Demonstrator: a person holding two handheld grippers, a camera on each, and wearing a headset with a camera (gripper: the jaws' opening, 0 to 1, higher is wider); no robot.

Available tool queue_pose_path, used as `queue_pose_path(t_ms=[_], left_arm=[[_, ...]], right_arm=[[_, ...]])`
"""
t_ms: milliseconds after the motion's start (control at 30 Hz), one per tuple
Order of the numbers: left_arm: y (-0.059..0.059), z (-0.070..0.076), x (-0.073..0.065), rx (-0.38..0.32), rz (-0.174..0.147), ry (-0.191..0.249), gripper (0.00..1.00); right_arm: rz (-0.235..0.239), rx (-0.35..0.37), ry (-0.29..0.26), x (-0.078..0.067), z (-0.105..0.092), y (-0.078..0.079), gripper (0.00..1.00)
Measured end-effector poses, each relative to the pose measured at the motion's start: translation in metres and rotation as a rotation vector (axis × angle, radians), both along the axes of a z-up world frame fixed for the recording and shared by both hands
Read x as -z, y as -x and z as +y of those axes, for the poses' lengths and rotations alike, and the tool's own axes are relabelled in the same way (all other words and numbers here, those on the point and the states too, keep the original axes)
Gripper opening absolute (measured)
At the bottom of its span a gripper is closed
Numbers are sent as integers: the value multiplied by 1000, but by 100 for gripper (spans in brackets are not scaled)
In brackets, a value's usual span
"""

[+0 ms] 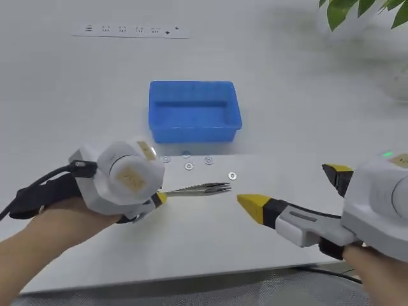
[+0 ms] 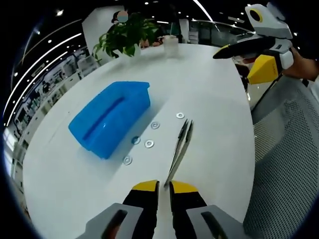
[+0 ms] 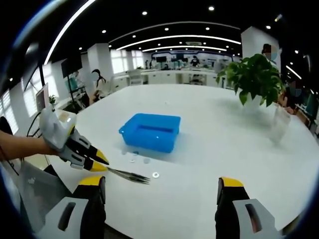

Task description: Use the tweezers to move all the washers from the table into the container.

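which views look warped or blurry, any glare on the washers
Head view: even light, plant leaves blurred, washers fairly sharp, no strong glare. Left gripper view: fisheye curves the table edge, tweezers crisp. Right gripper view: same bending, ceiling lights bright, washers tiny.

The big white table [image 1: 191, 242] is round at the edge. A blue container [image 1: 194, 109] sits on it, open side up. Five small washers [image 1: 189, 167] lie flat on the table just in front of the blue container. They are close to each other but not touching. One lies a bit off to the right. A white socket strip [image 1: 131, 30] is at the far side. A green plant [image 3: 254, 79] and a clear cup [image 2: 171, 46] stand farther away.
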State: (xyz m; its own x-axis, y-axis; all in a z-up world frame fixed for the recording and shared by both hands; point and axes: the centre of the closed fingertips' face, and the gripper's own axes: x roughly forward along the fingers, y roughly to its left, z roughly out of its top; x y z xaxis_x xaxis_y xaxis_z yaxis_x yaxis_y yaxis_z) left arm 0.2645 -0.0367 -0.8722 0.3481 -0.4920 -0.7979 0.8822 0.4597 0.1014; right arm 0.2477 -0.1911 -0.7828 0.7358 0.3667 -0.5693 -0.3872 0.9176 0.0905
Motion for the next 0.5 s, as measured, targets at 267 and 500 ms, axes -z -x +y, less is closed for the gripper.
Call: queue_pose_path(t_ms=[267,500], left_arm=[[3,-3,6,80,-14,-18,0],[10,-8,4,160,-21,-22,0]], right_arm=[[4,5,5,1,-1,0,91],[5,0,8,1,0,1,90]])
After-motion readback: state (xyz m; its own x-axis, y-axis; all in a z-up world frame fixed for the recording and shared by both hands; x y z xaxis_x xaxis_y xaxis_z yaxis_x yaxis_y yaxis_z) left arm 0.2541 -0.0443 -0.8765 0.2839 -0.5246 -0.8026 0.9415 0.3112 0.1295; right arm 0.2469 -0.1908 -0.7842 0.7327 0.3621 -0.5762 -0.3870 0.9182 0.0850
